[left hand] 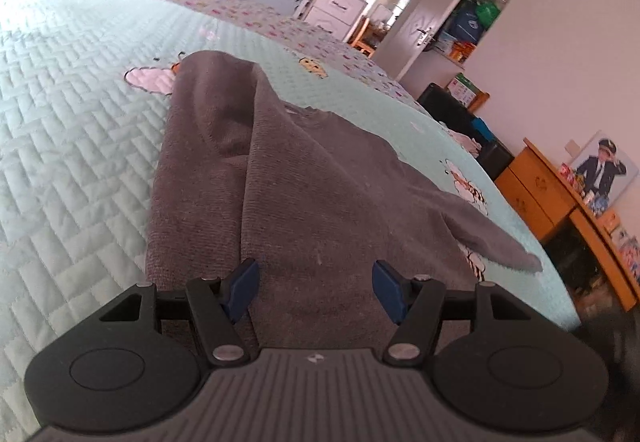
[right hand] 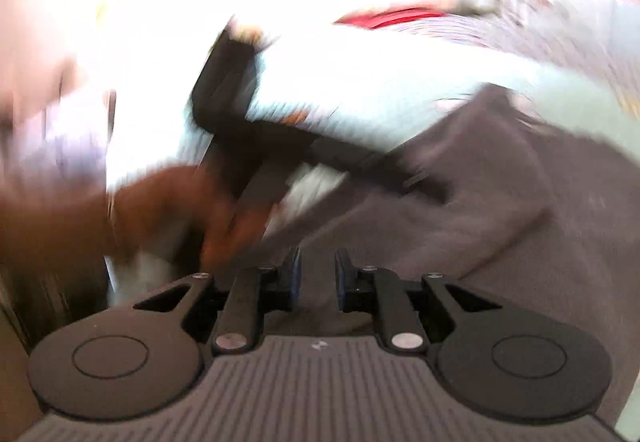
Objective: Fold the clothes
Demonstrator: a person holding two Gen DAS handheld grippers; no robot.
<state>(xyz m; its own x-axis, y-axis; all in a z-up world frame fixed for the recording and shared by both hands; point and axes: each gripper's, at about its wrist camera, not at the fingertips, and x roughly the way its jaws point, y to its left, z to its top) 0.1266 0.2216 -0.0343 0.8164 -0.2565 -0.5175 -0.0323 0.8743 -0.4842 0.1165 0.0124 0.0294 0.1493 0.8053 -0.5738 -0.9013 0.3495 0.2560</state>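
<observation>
Bedroom w/ a bed (left hand: 80, 114) under a pale green quilted cover, an open white door (left hand: 436, 14) and white drawers (left hand: 336, 8) beyond it, a wooden desk (left hand: 560, 202) along the plain white wall (left hand: 560, 62) at right, a propped picture (left hand: 604, 166) on it, daylight throughout.

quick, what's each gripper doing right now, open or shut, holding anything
Left gripper: open, fingers spread over the grey garment, holding nothing.
Right gripper: fingers narrowly apart over the garment; the blurred view does not show whether it grips cloth.
</observation>
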